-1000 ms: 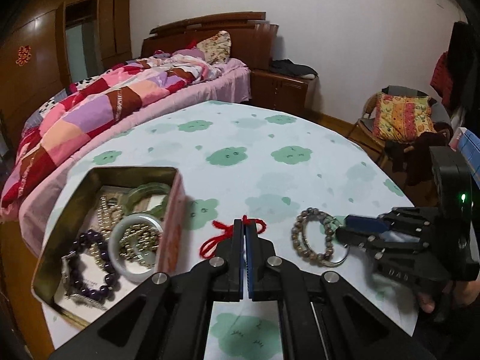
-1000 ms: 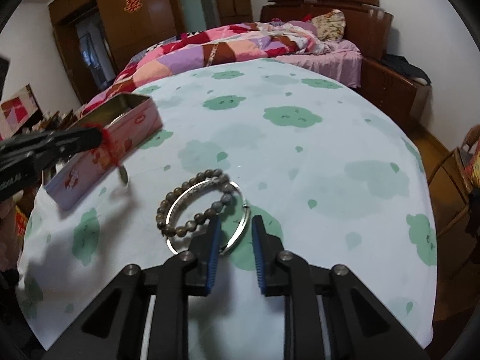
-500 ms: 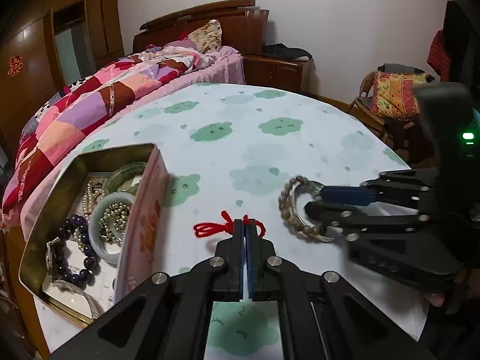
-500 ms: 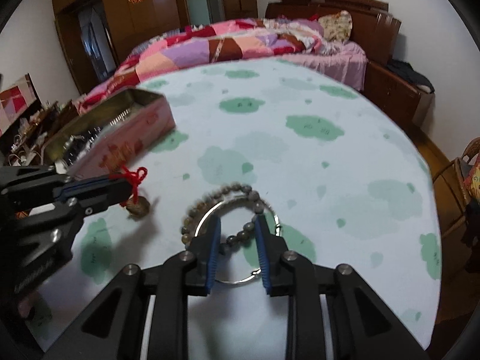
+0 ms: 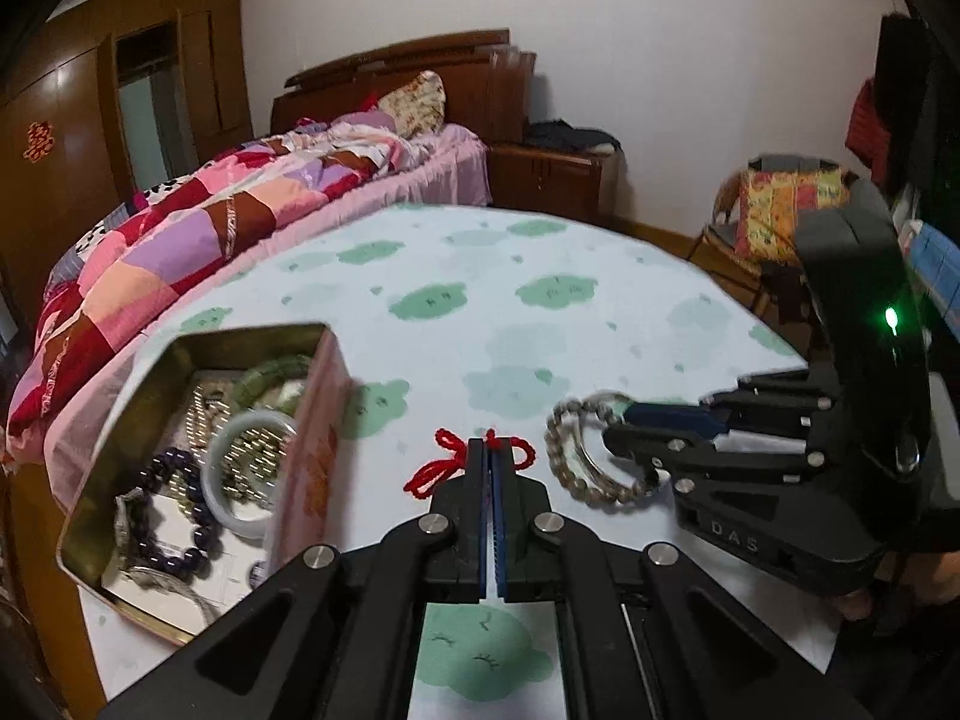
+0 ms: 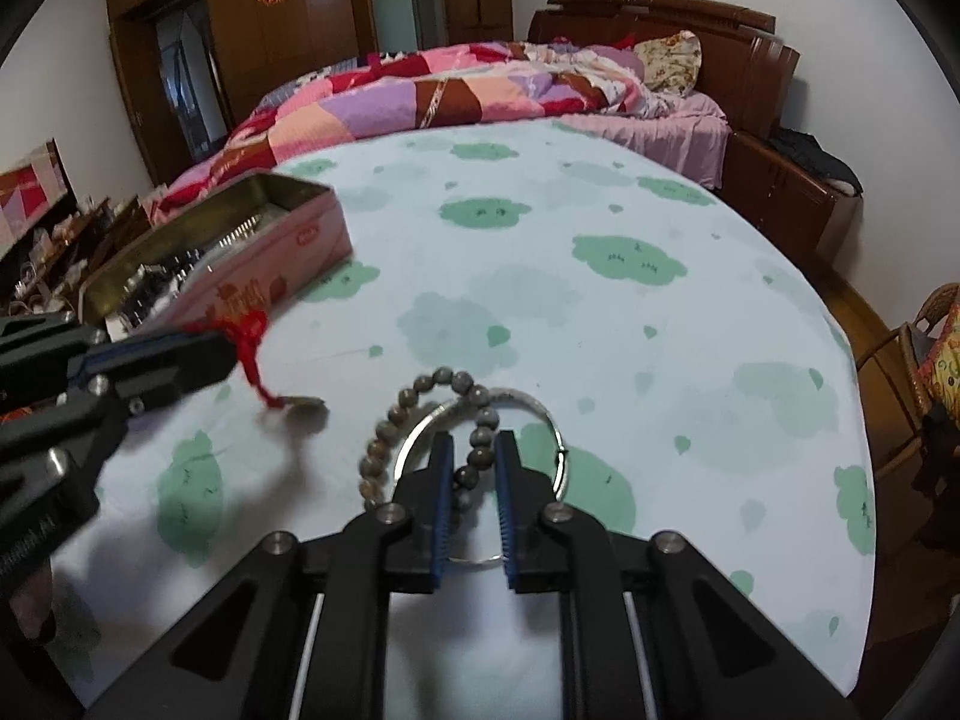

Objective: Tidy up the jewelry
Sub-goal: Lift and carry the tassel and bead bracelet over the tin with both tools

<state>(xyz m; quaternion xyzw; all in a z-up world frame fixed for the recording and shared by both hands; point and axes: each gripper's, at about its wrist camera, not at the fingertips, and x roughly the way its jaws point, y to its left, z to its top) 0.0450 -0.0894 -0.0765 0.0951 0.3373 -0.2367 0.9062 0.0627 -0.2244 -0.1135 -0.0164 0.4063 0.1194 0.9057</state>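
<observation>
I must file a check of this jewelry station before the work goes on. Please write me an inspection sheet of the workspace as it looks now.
Surface: round table with pale cloth printed with green clouds.
Job's things: open pink metal tin holding bangles and bead strings; grey-brown bead bracelet lying over a thin silver bangle on the cloth; red cord with a small pendant.
Clutter: nothing seen on the table.
Grippers: left gripper shut on the red cord; right gripper has just been closing, beads between its fingers, pads not yet pressing them.
Cables: nothing seen.
Surroundings: bed with patchwork quilt, wooden wardrobe, chair with patterned cushion.
</observation>
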